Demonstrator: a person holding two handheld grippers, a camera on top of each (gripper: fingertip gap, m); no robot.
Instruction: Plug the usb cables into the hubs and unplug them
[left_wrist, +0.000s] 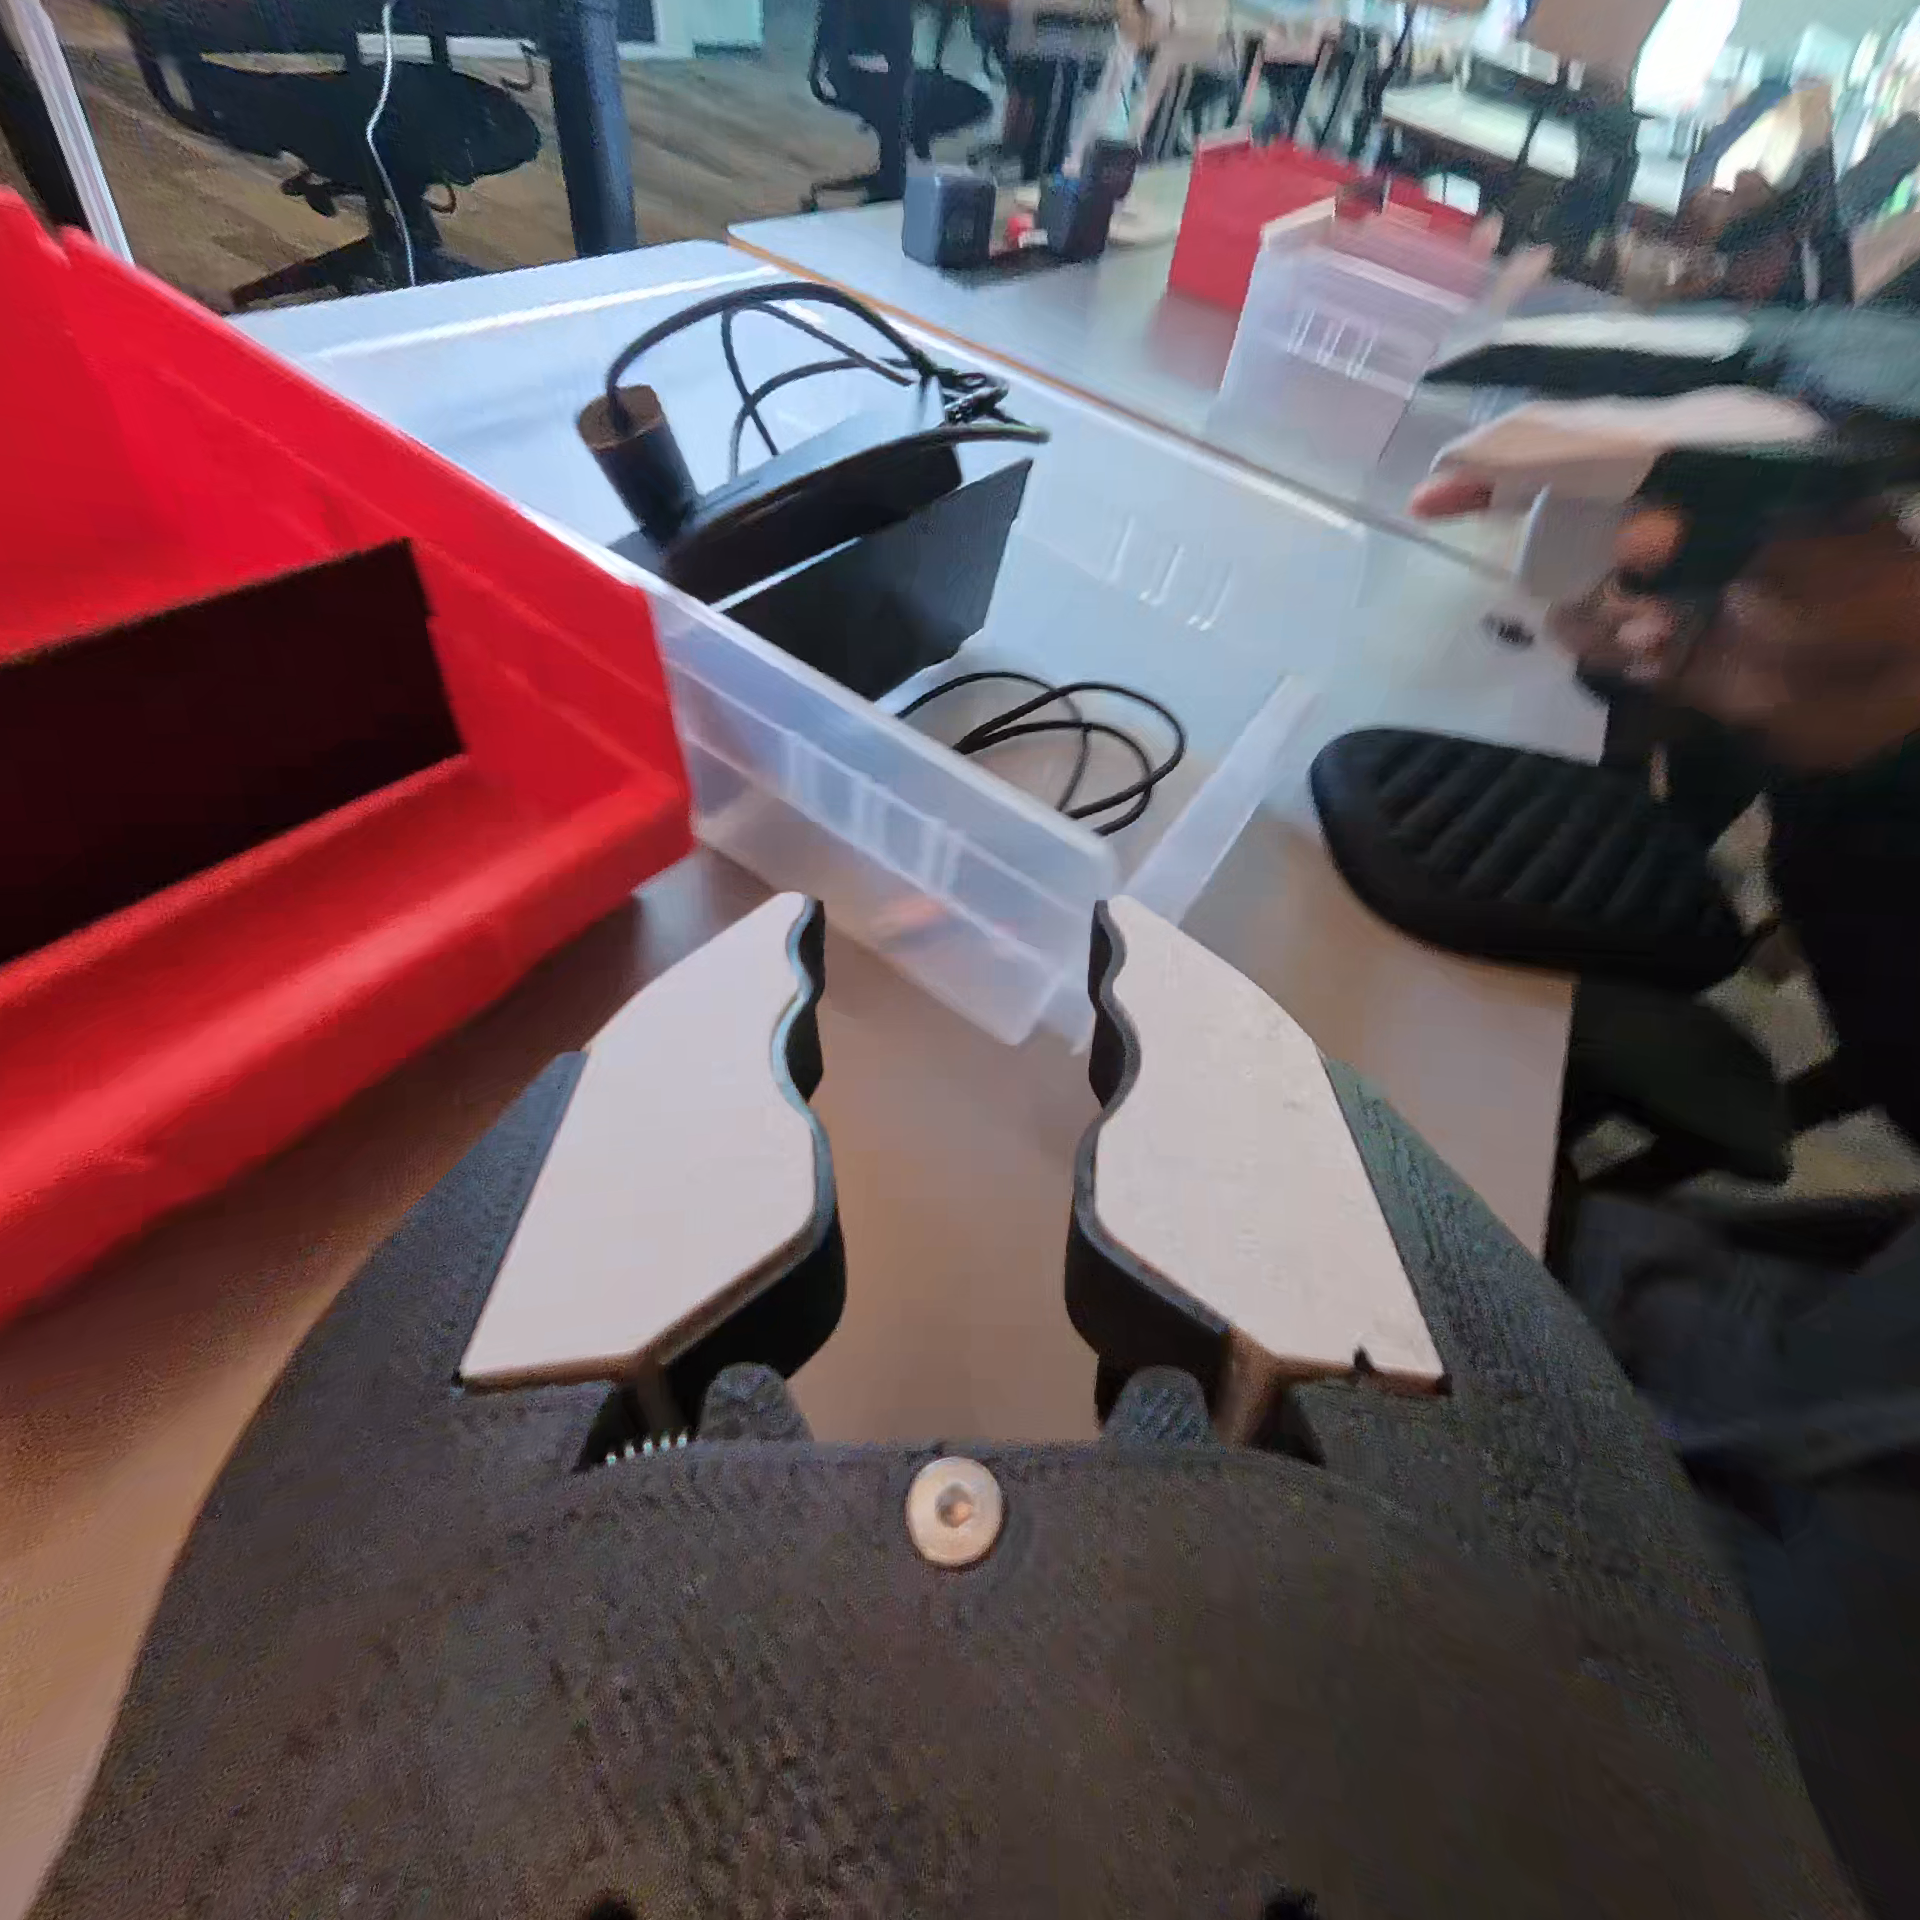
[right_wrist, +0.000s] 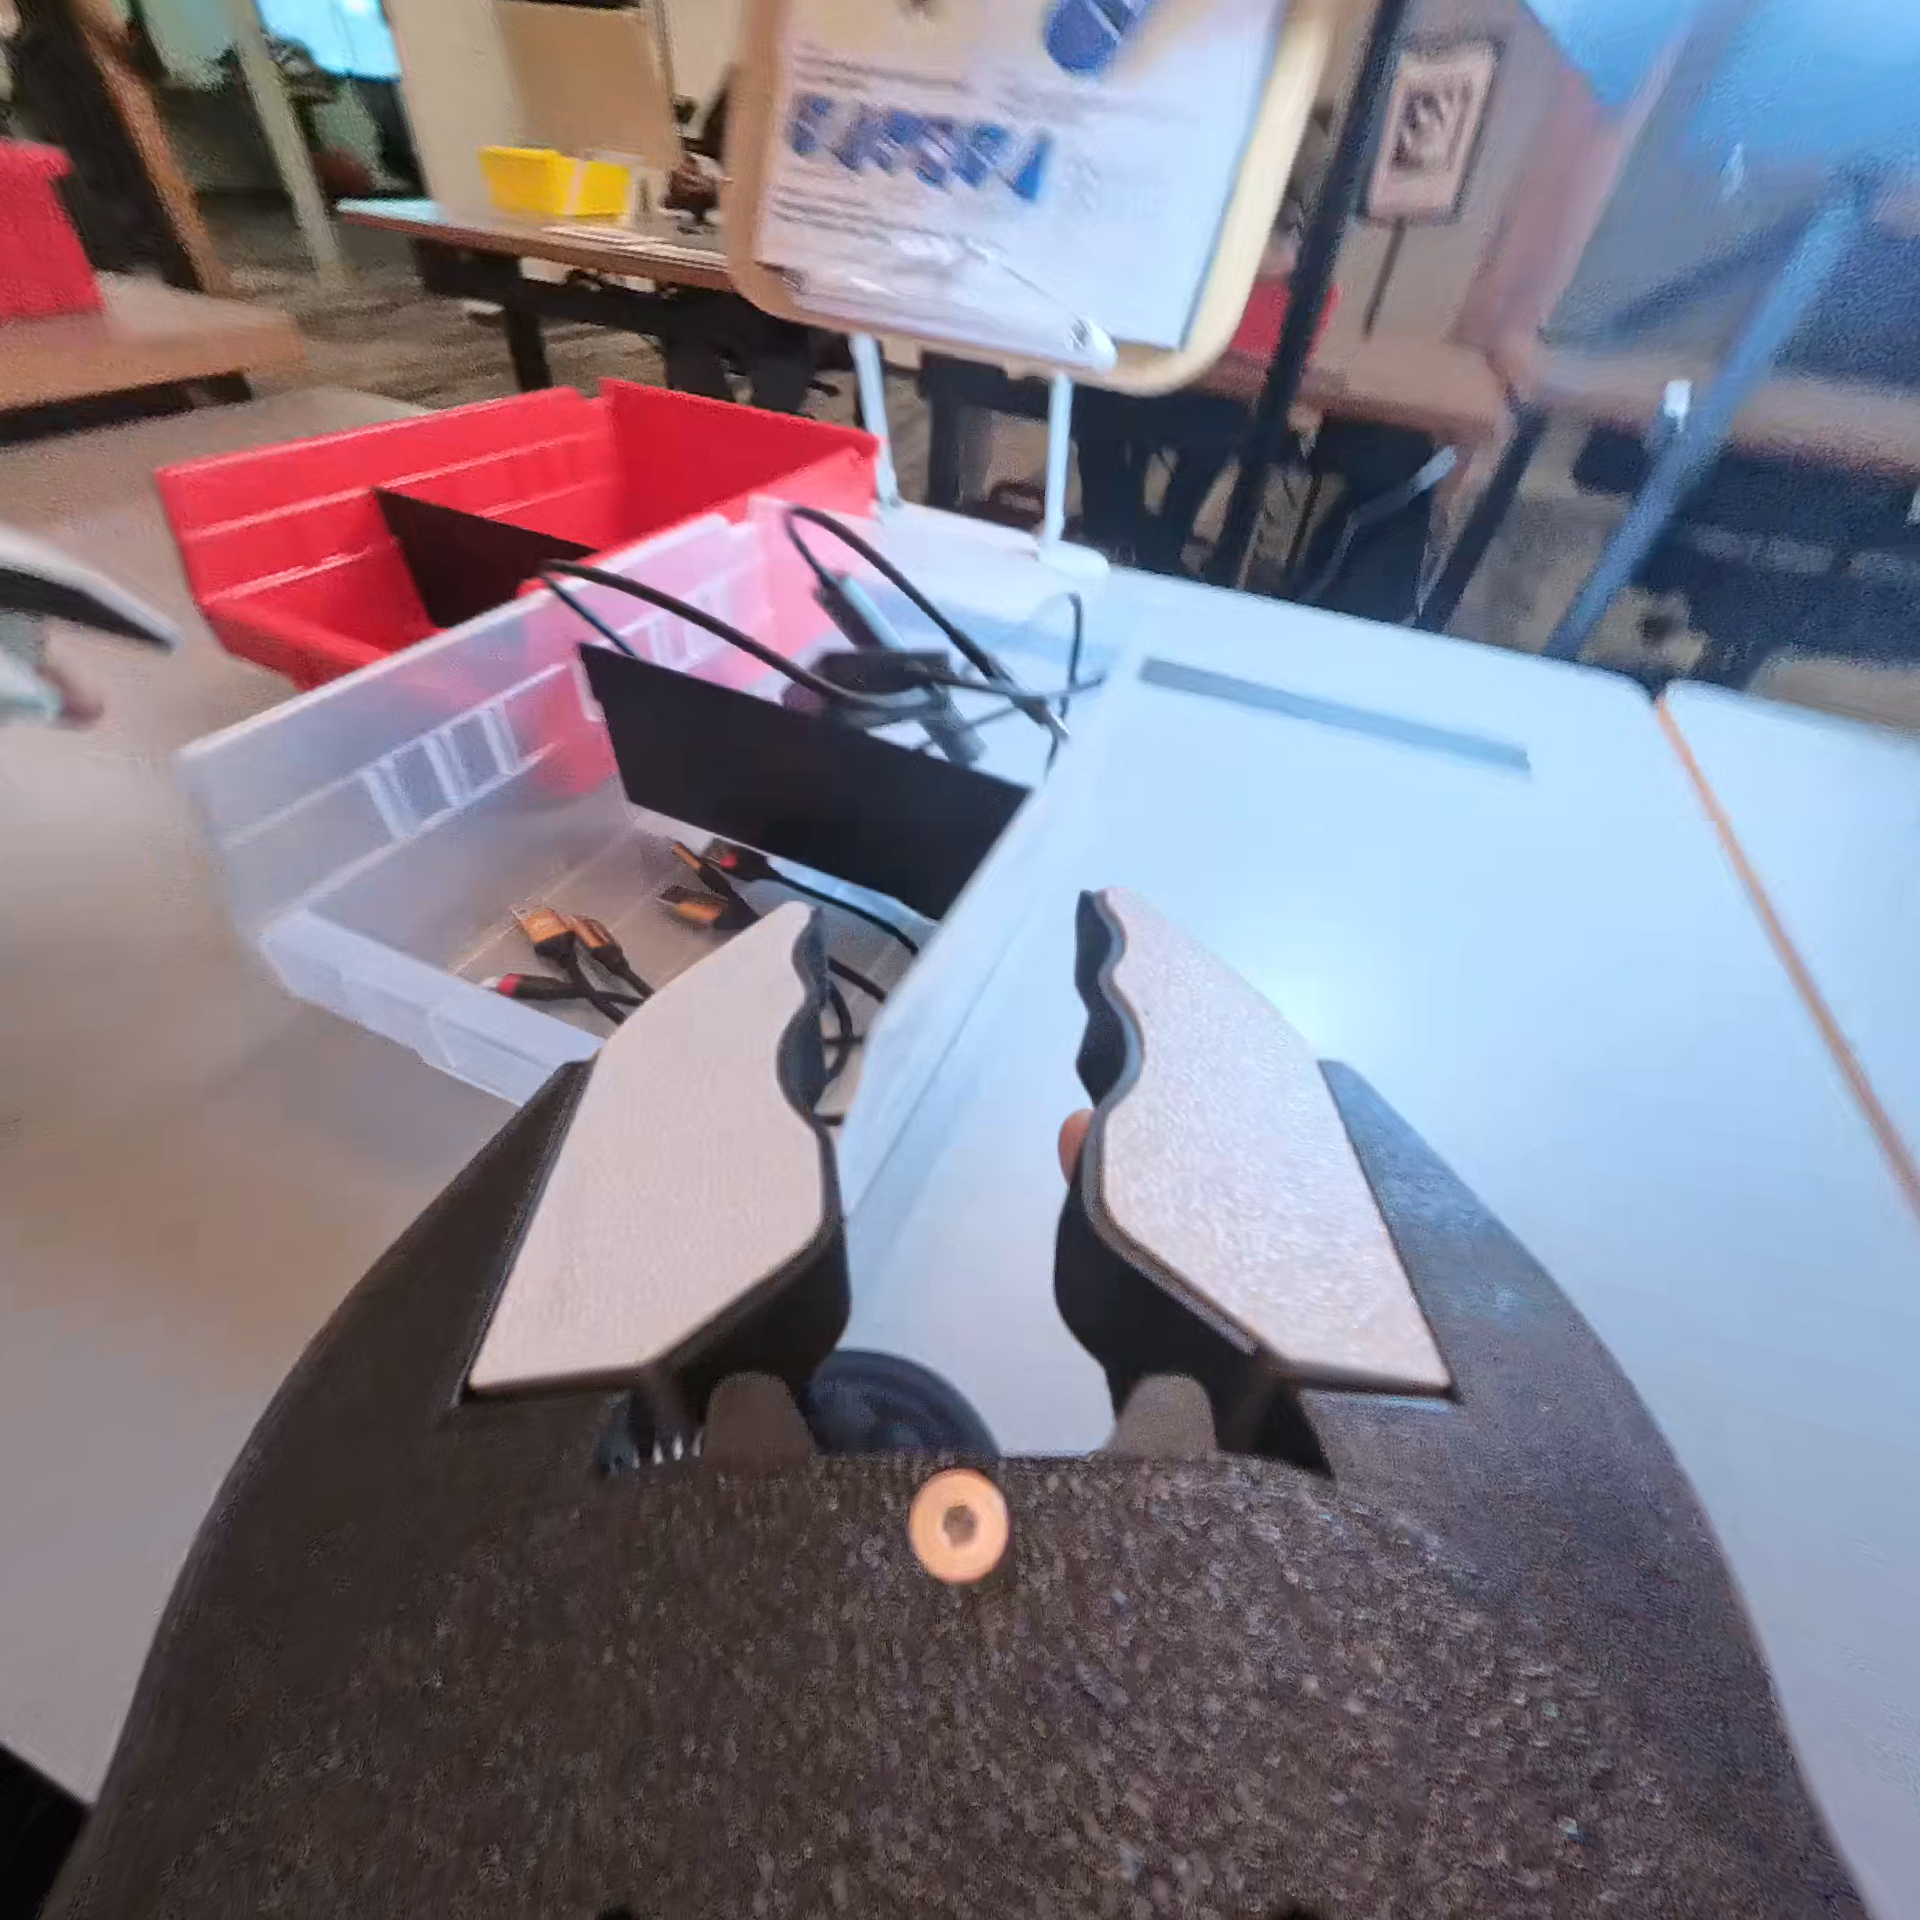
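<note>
The orange-tipped black usb cables (right_wrist: 582, 951) lay in the near compartment of the clear plastic bin (right_wrist: 343, 821), behind my black divider (right_wrist: 800, 800) sat the dark hub (left_wrist: 800, 499). My left gripper (left_wrist: 951, 997) and right gripper (right_wrist: 945, 997) were both released, empty.

We're in an open-plan office or lab workspace: rows of long desks (left_wrist: 1091, 301) stretch across a carpeted floor, with black swivel chairs (left_wrist: 353, 135) tucked around them. Red storage bins (right_wrist: 499, 499) and a clear plastic bin (right_wrist: 436, 831) sit on the near tabletop (right_wrist: 1455, 987), more bins dotting the tables behind. A printed notice on a stand (right_wrist: 997, 177) rises behind the table.
</note>
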